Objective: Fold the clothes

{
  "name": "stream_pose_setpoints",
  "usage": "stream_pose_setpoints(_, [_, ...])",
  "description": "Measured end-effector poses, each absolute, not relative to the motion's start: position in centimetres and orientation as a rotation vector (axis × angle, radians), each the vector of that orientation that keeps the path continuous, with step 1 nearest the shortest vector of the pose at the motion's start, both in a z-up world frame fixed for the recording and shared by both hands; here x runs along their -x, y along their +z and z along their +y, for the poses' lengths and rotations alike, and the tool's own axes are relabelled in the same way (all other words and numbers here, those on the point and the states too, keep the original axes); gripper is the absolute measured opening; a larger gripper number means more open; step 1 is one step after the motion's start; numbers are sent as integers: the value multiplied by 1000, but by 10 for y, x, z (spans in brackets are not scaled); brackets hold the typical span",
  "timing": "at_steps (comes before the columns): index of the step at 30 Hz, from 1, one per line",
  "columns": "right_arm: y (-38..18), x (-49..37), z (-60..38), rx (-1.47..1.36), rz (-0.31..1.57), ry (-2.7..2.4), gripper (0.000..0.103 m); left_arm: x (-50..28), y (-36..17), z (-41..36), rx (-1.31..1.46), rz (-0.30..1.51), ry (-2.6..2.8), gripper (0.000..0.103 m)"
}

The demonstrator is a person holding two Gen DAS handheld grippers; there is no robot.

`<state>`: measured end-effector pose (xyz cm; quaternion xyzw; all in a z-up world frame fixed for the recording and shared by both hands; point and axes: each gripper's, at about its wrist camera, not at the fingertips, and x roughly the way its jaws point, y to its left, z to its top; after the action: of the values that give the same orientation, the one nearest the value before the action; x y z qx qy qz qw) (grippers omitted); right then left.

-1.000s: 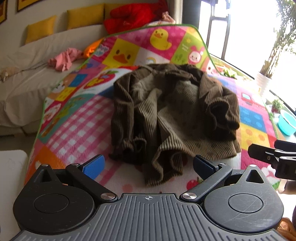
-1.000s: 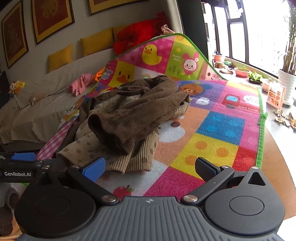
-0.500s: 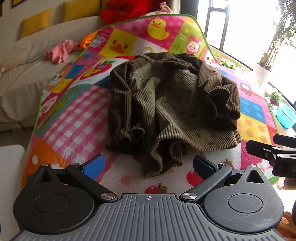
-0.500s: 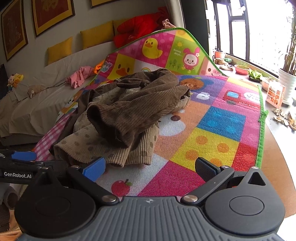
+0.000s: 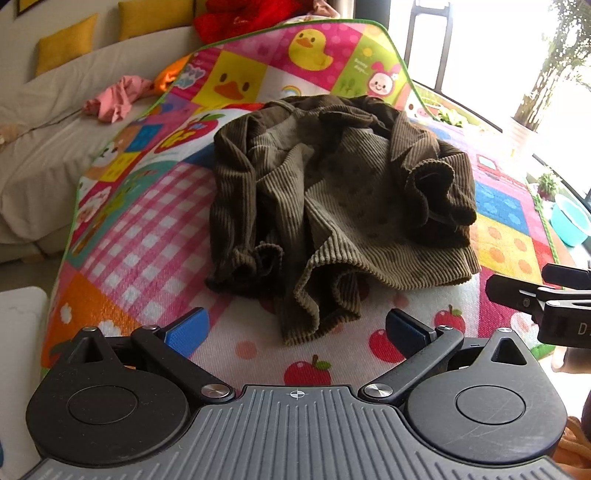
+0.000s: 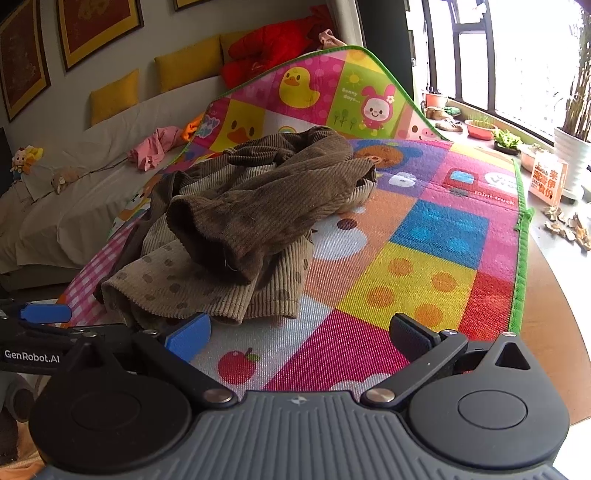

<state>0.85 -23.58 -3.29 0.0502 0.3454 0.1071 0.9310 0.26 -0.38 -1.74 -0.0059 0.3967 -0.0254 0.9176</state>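
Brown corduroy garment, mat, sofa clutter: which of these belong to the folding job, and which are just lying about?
Part of the job:
brown corduroy garment, crumpled
play mat under it
left gripper, open
right gripper, open

Lying about:
pink cloth on the sofa
yellow cushions
red item
teal bowl

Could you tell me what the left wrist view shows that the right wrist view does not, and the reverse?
Only the left wrist view shows the turquoise basin past the mat's far right edge. Only the right wrist view shows the framed pictures on the wall, the small doll on the sofa and the orange sign by the window. Both show the crumpled brown corduroy garment on the colourful play mat, the pink cloth on the sofa, the yellow cushions, and each open hand-held gripper, left and right, empty.
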Motion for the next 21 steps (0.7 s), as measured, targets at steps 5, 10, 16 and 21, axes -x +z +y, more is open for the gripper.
stream_pose_setpoints(5, [-33,-8,-235,-99,711,220,103,-3,-16,-4,14,817,-51,103])
stream_pose_setpoints(10, [-34,-8,-235,-95,719,220,103,-3,-17,-4,14,818,-53,103])
stream_pose_setpoints(16, [-35,-7,-235,-91,724,218,103,-2,-17,-3,18,820,-55,103])
stream_pose_setpoints(21, [-35,-7,-235,-91,727,217,103,-3,-18,-3,20,824,-56,103])
